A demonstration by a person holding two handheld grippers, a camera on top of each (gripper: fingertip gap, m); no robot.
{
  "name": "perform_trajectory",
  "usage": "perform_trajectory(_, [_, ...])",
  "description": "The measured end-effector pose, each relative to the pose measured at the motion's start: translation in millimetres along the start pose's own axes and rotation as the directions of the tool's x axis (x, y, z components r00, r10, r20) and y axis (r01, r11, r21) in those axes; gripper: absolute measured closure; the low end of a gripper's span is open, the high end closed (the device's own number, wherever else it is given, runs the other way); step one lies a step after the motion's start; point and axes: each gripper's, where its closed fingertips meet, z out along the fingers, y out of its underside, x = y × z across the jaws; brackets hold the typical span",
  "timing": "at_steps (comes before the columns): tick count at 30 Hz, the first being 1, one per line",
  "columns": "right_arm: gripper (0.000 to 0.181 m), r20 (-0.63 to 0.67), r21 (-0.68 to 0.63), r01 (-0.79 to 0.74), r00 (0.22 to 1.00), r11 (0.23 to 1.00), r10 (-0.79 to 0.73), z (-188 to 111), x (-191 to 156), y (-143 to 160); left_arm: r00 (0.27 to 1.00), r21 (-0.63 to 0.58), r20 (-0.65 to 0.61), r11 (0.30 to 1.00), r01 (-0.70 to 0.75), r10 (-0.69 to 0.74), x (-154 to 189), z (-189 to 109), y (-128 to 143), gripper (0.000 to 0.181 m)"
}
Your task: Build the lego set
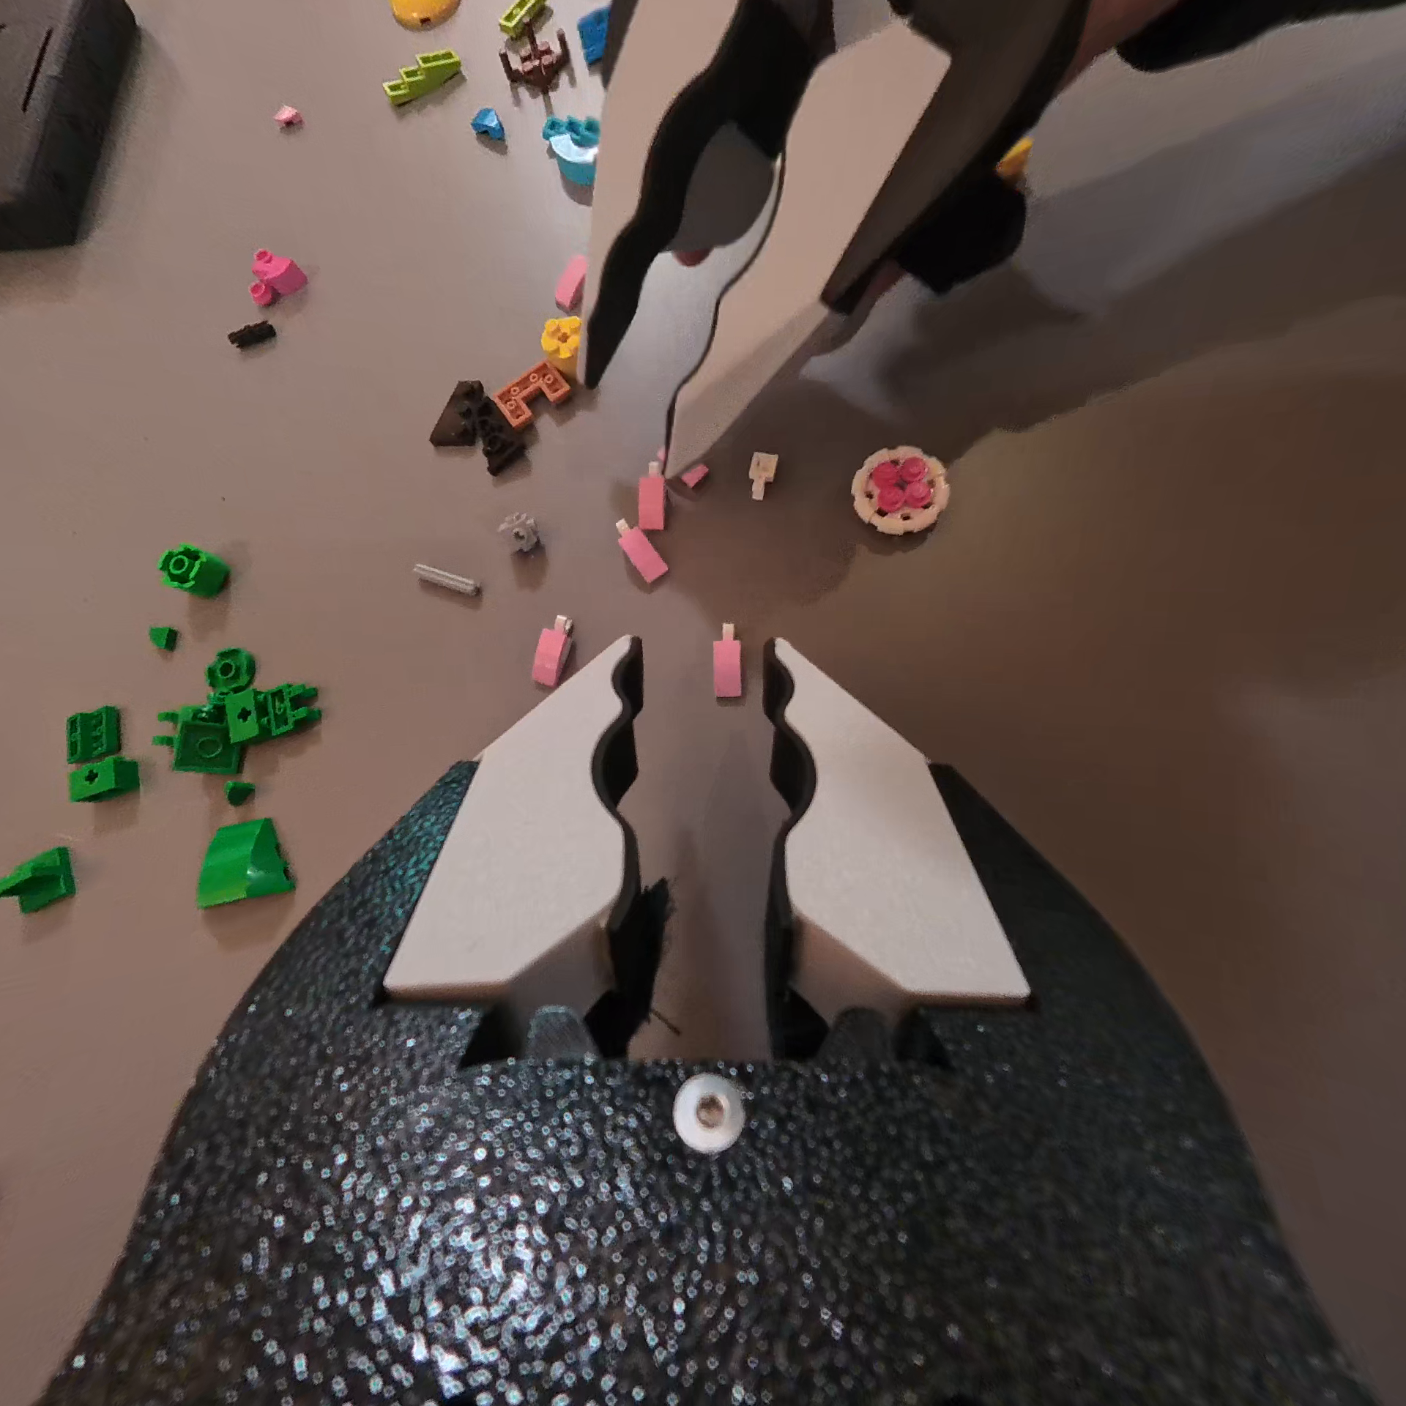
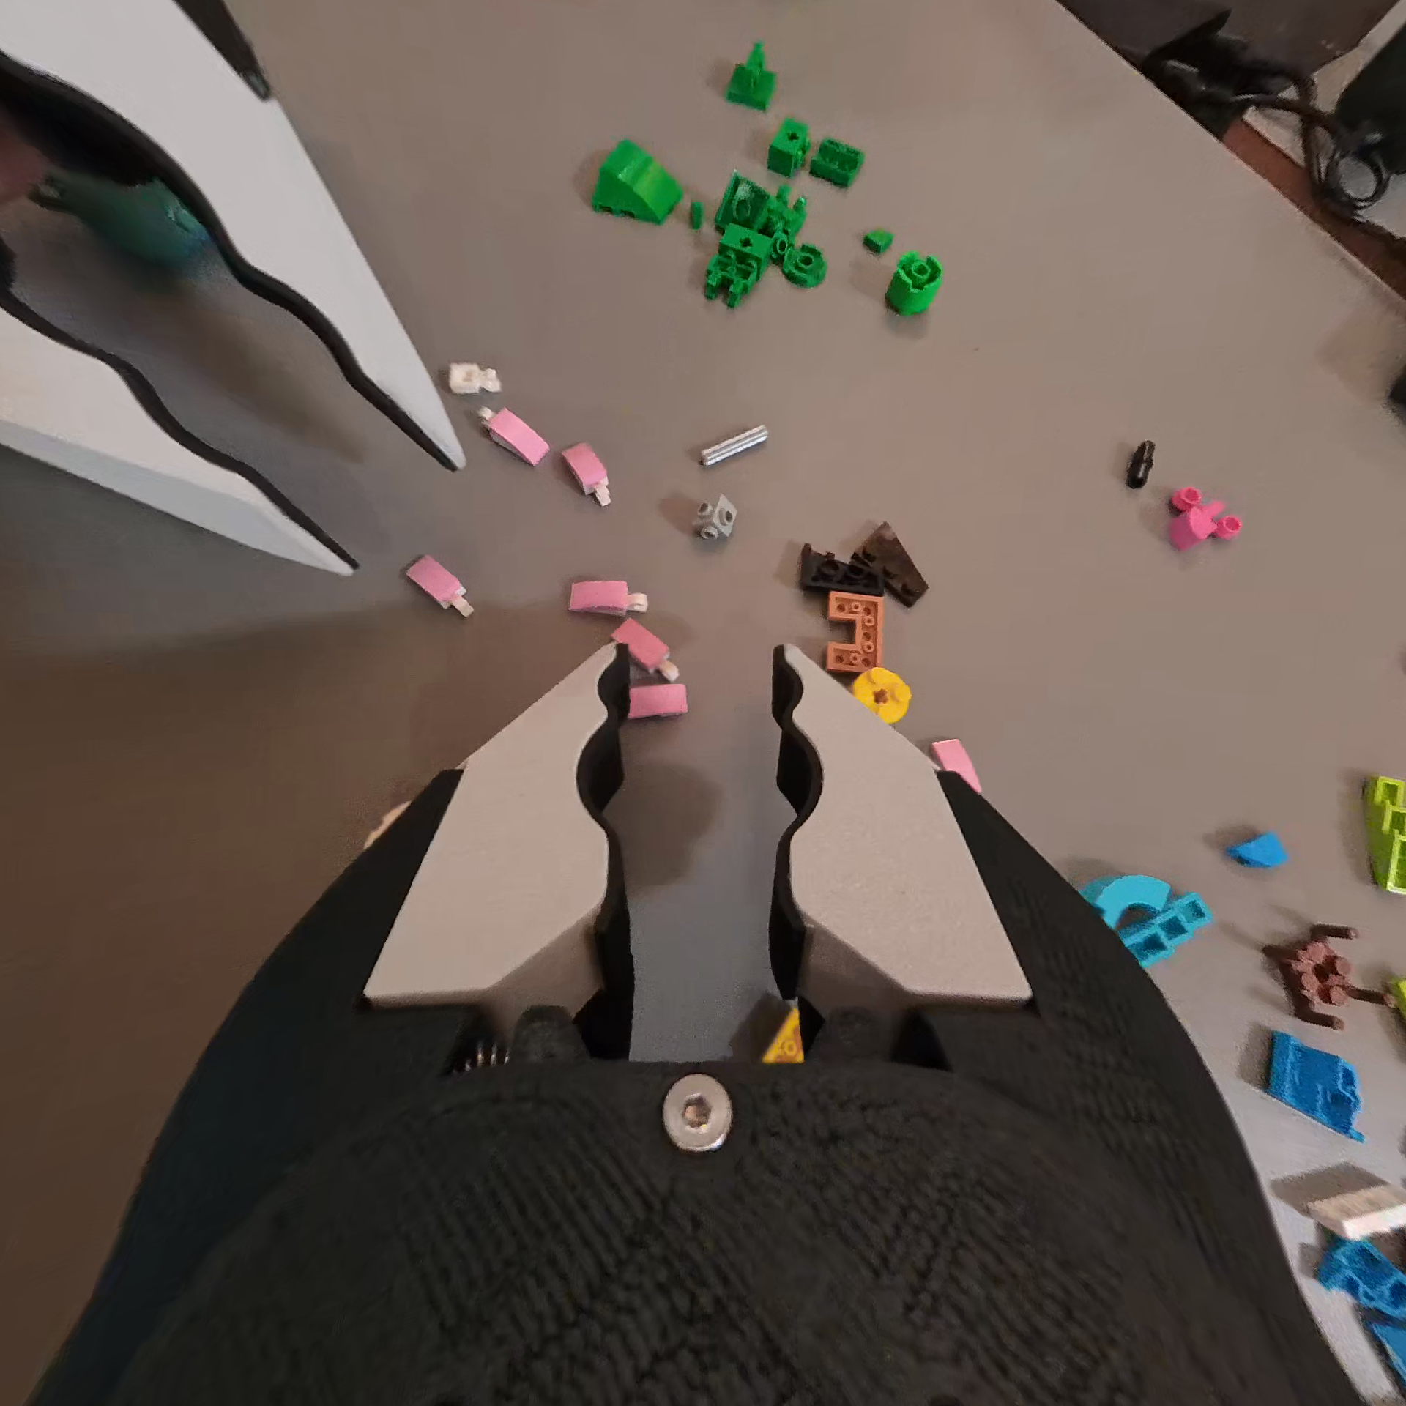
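Two hand-held grippers, both held by us over a grey desk (image 2: 1065,426) strewn with loose lego; neither carries a piece.

Left hand-held gripper (image 1: 701,654): jaws parted, empty. A pink slope (image 1: 726,669) lies on the desk between its fingertips, untouched. A second pink slope (image 1: 549,654) lies just beside the left fingertip.

Right hand-held gripper (image 2: 696,662): jaws parted, empty, tips low over a cluster of pink slopes (image 2: 643,647). One of these touches or sits just beside its left finger; we cannot tell which.

We place the remaining items from the orange bracket (image 2: 856,630):
- Yellow round stud (image 2: 881,692), touching or just beside it, on the near side.
- Black wedges (image 2: 863,567), adjoining it on the far side.
- Grey small brick (image 2: 715,519) and grey axle (image 2: 733,445), farther off to the left.
- Green pile (image 2: 761,221), well apart, beyond the axle.
- Magenta piece (image 2: 1202,521) and black pin (image 2: 1139,462), well apart to the right.
- Blue and turquoise pieces (image 2: 1141,917), lime piece (image 2: 1388,841), brown piece (image 2: 1320,974), near the desk's right edge.

Seen from the left wrist only: cream round plate with red studs (image 1: 899,491), near a small cream clip (image 1: 761,473).
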Motion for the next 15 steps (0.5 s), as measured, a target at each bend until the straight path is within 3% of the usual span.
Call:
perform_trajectory(1, [0.144, -0.021, -0.010, 0.014, 1.000, 1.000, -0.015, 2.0, -0.4, 1.7, 1.000, -0.001, -0.001, 1.000, -0.005, 0.005, 0.7, 1.1, 0.0, 0.152])
perform_trajectory(8, [0.147, -0.054, -0.064, 0.047, 0.997, 0.997, -0.050, 1.9, 0.4, 14.0, 0.999, 0.025, -0.020, 0.999, -0.027, 0.028, 8.1, 5.3, -5.1, 0.155])
perform_trajectory(15, [0.153, 0.029, -0.060, -0.011, 1.000, 0.998, 0.013, -9.7, -1.3, 22.9, 0.996, 0.047, -0.041, 0.996, -0.077, 0.079, 16.0, 14.6, -13.2, 0.162])
